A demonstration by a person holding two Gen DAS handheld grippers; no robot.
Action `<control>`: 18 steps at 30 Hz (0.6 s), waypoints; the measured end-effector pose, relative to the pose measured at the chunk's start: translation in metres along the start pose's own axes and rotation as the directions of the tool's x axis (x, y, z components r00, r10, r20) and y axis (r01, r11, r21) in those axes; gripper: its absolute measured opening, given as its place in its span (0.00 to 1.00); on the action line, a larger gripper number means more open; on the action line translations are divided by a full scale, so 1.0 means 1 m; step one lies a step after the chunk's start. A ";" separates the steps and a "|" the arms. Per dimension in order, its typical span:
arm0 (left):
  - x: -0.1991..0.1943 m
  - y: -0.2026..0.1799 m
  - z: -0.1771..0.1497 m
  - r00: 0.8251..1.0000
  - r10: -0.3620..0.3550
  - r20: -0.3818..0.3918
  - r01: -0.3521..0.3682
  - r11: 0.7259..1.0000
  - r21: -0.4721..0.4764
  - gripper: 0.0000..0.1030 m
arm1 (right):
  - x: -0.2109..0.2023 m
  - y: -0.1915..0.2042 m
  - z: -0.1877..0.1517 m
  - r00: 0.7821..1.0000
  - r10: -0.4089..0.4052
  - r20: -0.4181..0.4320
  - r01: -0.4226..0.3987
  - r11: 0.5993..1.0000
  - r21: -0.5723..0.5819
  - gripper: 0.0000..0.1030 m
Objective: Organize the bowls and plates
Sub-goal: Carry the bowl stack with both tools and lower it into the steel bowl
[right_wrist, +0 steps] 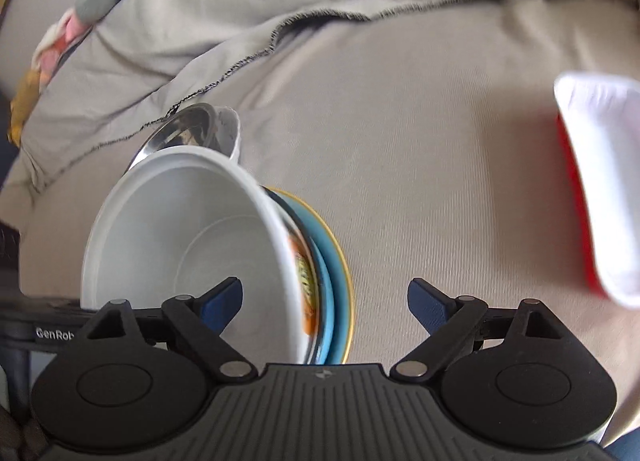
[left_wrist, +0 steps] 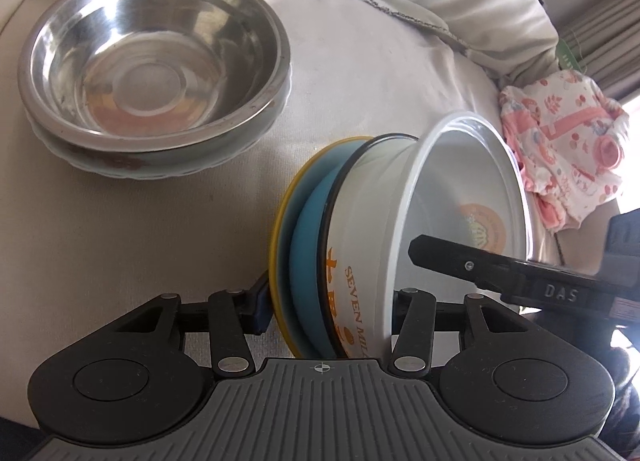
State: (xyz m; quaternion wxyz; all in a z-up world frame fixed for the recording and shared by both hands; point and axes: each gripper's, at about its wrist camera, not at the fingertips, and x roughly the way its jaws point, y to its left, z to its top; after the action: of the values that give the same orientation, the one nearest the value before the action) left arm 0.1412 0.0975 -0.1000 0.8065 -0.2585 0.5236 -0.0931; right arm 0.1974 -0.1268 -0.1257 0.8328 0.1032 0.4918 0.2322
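Bare cloth (right_wrist: 420,165) at frame centre and right. Left gripper (left_wrist: 328,309) clamped across tilted stack: white bowl (left_wrist: 452,197), empty, nested in blue plate (left_wrist: 308,245). Right gripper (right_wrist: 325,297) spread, empty. Steel bowl (left_wrist: 152,61), empty, upper left.

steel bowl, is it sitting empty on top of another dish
Yes, in the left wrist view the steel bowl holds nothing and rests inside a pale dish whose rim shows beneath it.
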 end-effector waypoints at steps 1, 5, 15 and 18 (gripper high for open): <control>0.000 0.002 0.001 1.000 -0.006 -0.003 0.006 1.000 -0.005 0.50 | 0.001 -0.003 0.000 1.000 0.001 -0.010 -0.001 1.000 0.021 0.88; -0.002 0.002 0.003 1.000 -0.015 -0.015 0.015 1.000 0.009 0.51 | 0.005 0.001 -0.005 0.999 0.016 -0.042 -0.016 1.000 0.005 0.85; 0.000 -0.010 0.005 0.999 0.032 -0.031 -0.030 0.999 0.045 0.53 | 0.018 0.012 -0.006 0.993 0.030 -0.113 -0.031 0.999 -0.007 0.72; 0.003 -0.014 0.005 0.999 0.041 -0.033 -0.039 0.998 0.048 0.53 | 0.020 0.012 -0.005 0.991 0.039 -0.128 -0.041 0.999 -0.010 0.68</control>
State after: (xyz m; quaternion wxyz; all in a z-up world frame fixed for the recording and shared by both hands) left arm 0.1481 0.0860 -0.0935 0.8052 -0.2271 0.5397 -0.0939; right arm 0.1982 -0.1070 -0.1385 0.7954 0.0928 0.5405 0.2581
